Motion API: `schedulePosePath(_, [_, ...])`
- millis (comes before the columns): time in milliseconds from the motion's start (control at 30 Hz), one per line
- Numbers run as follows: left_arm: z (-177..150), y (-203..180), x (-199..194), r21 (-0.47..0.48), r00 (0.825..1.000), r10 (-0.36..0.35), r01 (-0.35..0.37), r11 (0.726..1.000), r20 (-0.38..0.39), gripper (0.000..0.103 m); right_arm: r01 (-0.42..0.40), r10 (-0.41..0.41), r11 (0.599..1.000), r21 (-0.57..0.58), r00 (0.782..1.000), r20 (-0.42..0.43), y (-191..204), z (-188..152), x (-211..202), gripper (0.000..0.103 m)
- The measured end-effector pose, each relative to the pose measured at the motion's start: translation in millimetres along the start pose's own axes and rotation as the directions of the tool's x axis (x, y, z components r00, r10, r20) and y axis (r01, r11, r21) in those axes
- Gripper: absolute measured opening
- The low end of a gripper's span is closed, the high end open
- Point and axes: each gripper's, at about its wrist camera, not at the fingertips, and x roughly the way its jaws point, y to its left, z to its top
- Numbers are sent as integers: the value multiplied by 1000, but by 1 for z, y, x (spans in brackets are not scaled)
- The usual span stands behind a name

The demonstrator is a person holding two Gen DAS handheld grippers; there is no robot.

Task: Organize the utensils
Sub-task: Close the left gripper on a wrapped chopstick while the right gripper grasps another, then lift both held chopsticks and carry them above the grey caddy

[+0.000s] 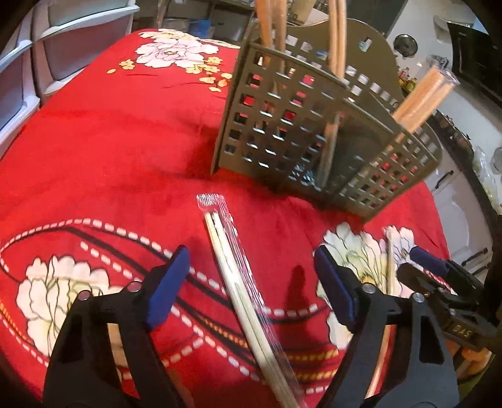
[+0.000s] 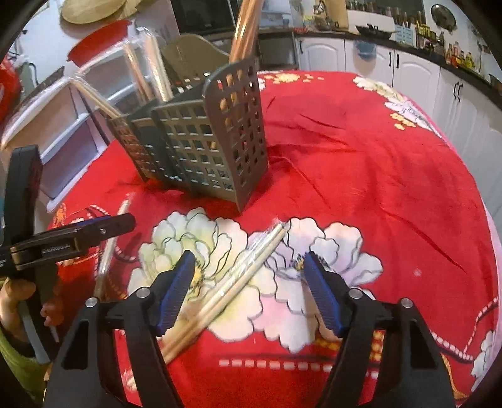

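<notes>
Both claws hover over a desk draped in a red floral cloth (image 1: pixel 103 131), each spread wide and pinching nothing. The left claw (image 1: pixel 251 282) straddles a pair of pale chopsticks in a clear wrapper (image 1: pixel 238 282), which lies flat on the cloth between its blue pads (image 1: pixel 169 282) without touching them. The right claw (image 2: pixel 248 292) likewise sits open over a second wrapped pair of chopsticks (image 2: pixel 238 276), lying diagonally across a white printed flower. Beyond both pairs stands a grey perforated utensil holder (image 1: pixel 298 125), upright on the cloth, with several wooden-handled pieces (image 1: pixel 269 22) and a wrapped chopstick pack (image 1: pixel 423 94) poking from its compartments; which compartment holds which is hard to tell through the fisheye blur. White cabinets (image 2: pixel 417 75) line the background.
</notes>
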Motion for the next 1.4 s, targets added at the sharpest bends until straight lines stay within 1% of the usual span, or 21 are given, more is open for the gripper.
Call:
schedulePosePath(33, [2, 1, 1, -4, 1000, 1, -1, 1000, -2, 68, 0, 0, 1000, 11, 1000, -14, -1, 2, 5, 59])
schedulePosePath(100, [8, 4, 5, -14, 1000, 9, -9, 1000, -7, 64, 9, -7, 999, 44, 999, -54, -5, 6, 18, 54])
schedulePosePath(167, [12, 5, 7, -21, 1000, 17, -17, 1000, -11, 61, 18, -15, 998, 58, 999, -51, -6, 10, 22, 50])
schedulePosePath(200, [14, 6, 9, -23, 1000, 20, -20, 1000, -14, 59, 20, -17, 998, 63, 999, -52, -7, 12, 23, 45])
schedulePosePath(233, [16, 7, 10, -23, 1000, 24, -24, 999, -16, 57, 25, -21, 997, 72, 998, -53, -9, 14, 25, 36])
schedulePosePath(267, [18, 7, 12, -23, 999, 34, -35, 999, -18, 55, 26, -22, 997, 77, 998, -55, -10, 15, 27, 32])
schedulePosePath(333, [22, 7, 15, -24, 999, 50, -50, 998, -21, 47, 25, -20, 997, 76, 998, -57, -11, 18, 29, 23])
schedulePosePath(367, [24, 8, 17, -22, 998, 59, -59, 998, -22, 45, 21, -17, 997, 75, 998, -58, -11, 19, 29, 21])
schedulePosePath(433, [27, 7, 20, -9, 996, 87, -87, 996, -21, 30, 2, 3, 997, 79, 999, -54, -13, 21, 29, 16])
schedulePosePath(467, [28, 7, 21, -2, 995, 96, -96, 995, -19, 26, -10, 14, 997, 81, 998, -54, -14, 22, 29, 15])
schedulePosePath(500, [29, 9, 21, -1, 995, 101, -101, 995, -15, 16, -22, 27, 996, 81, 998, -53, -14, 23, 29, 13])
schedulePosePath(567, [28, 12, 21, -14, 996, 92, -93, 996, -16, 13, -44, 48, 996, 73, 998, -50, -11, 24, 27, 11])
schedulePosePath(633, [30, 15, 21, -14, 995, 95, -95, 995, -13, 6, -68, 71, 996, 57, 997, -43, -6, 25, 26, 9])
schedulePosePath(667, [31, 17, 20, -13, 995, 95, -95, 995, -11, 6, -81, 83, 996, 43, 996, -40, -3, 25, 24, 9])
schedulePosePath(733, [33, 23, 17, -30, 998, 69, -70, 997, -7, 4, -105, 105, 994, 19, 994, -30, 5, 25, 20, 8])
schedulePosePath(867, [31, 25, 3, -37, 998, 55, -54, 998, 24, 2, -155, 156, 987, -50, 988, 19, 22, 29, 4, 7])
schedulePosePath(1033, [34, 23, -23, -24, 996, 35, -33, 999, 77, 2, -161, 174, 979, -128, 980, 98, 42, 39, -18, 6])
schedulePosePath(1100, [36, 24, -36, -22, 995, 23, -21, 1000, 99, 2, -148, 168, 976, -157, 978, 122, 51, 44, -25, 6])
schedulePosePath(1267, [41, 22, -64, -3, 989, 10, -10, 1000, 149, 2, -153, 182, 971, -185, 971, 153, 67, 56, -38, 6])
schedulePosePath(1400, [48, 13, -90, 28, 979, -16, 11, 1000, 204, 1, -153, 191, 967, -201, 965, 182, 74, 61, -50, 6])
